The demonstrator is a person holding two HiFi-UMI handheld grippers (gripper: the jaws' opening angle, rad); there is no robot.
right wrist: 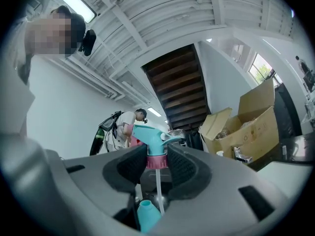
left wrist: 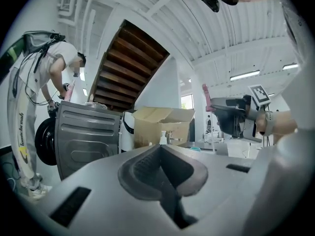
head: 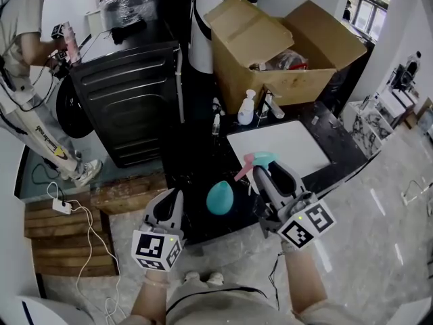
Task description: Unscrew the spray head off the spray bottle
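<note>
Right tongs (head: 262, 175) are clenched on the spray head (right wrist: 153, 136). In the right gripper view I see both pads pressing the pink collar (right wrist: 156, 161) from either side, with the teal nozzle body standing up above them. The head's thin white dip tube (right wrist: 158, 193) hangs straight down between the jaws, free in the air. The head is off the bottle.

From my head view, the teal bottle (head: 220, 197) sits on the dark bench (head: 196, 161) between the two tongs, near the front edge. It is below and to the left of the raised spray head, and apart from it. In the right gripper view the bottle's open neck shows low in the frame, just beside the lower end of the dip tube. I cannot tell whether the tube's tip is clear of the neck.

Left tongs (left wrist: 160, 166) are closed on nothing. Their pads meet in the left gripper view, with only the room beyond them. They hover at the bench's front edge, just left of the bottle and not touching it.

Farther back on the bench lie a white board (head: 281, 144) and an open cardboard box (head: 284, 53), both well apart from the bottle.
</note>
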